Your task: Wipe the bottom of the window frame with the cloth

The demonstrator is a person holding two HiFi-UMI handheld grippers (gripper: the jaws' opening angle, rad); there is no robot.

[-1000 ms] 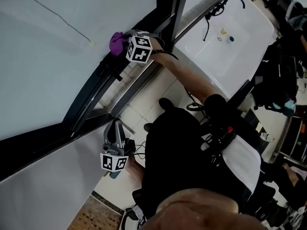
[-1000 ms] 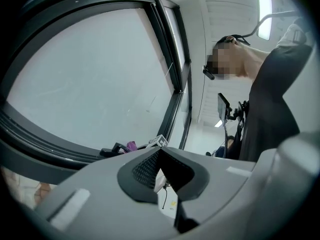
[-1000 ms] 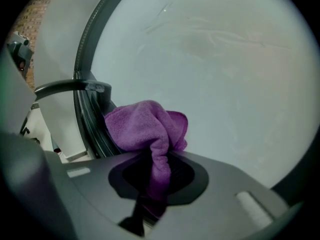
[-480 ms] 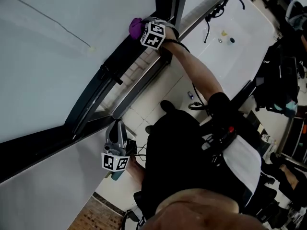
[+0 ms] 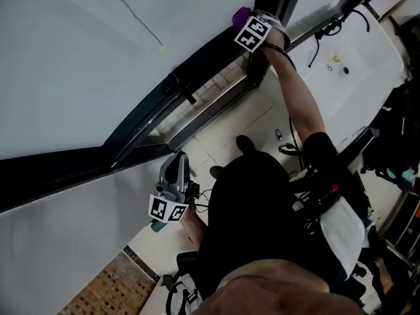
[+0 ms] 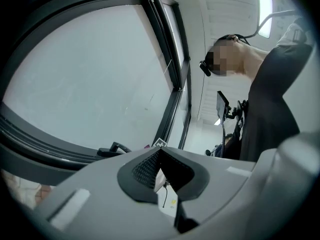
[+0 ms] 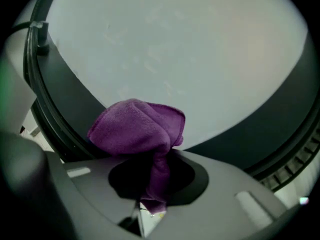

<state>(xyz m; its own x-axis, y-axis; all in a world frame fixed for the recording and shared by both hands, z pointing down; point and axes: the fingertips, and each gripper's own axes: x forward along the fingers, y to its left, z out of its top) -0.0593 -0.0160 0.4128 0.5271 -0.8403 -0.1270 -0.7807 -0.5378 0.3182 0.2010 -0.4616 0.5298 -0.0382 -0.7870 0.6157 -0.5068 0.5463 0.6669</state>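
Observation:
The purple cloth [image 5: 239,18] is pressed against the black bottom window frame [image 5: 197,67] near the upright mullion at the top of the head view. My right gripper [image 5: 245,24] is shut on it, arm stretched out. In the right gripper view the cloth [image 7: 137,130] bunches out of the closed jaws against the dark frame [image 7: 250,129], with pale glass beyond. My left gripper [image 5: 178,159] hangs low beside the person's body, away from the frame. In its own view the left gripper [image 6: 159,156] is shut with nothing in it.
A black window handle [image 5: 181,88] sticks out of the frame left of the cloth. A white basin-like surface [image 5: 367,44] with small items lies at the upper right. Cables [image 5: 289,146] trail on the tiled floor. The person's dark clothing fills the lower right.
My right gripper has slid the cloth along the bottom frame to the right, up to the mullion. The head view has shifted. The left gripper has stayed put.

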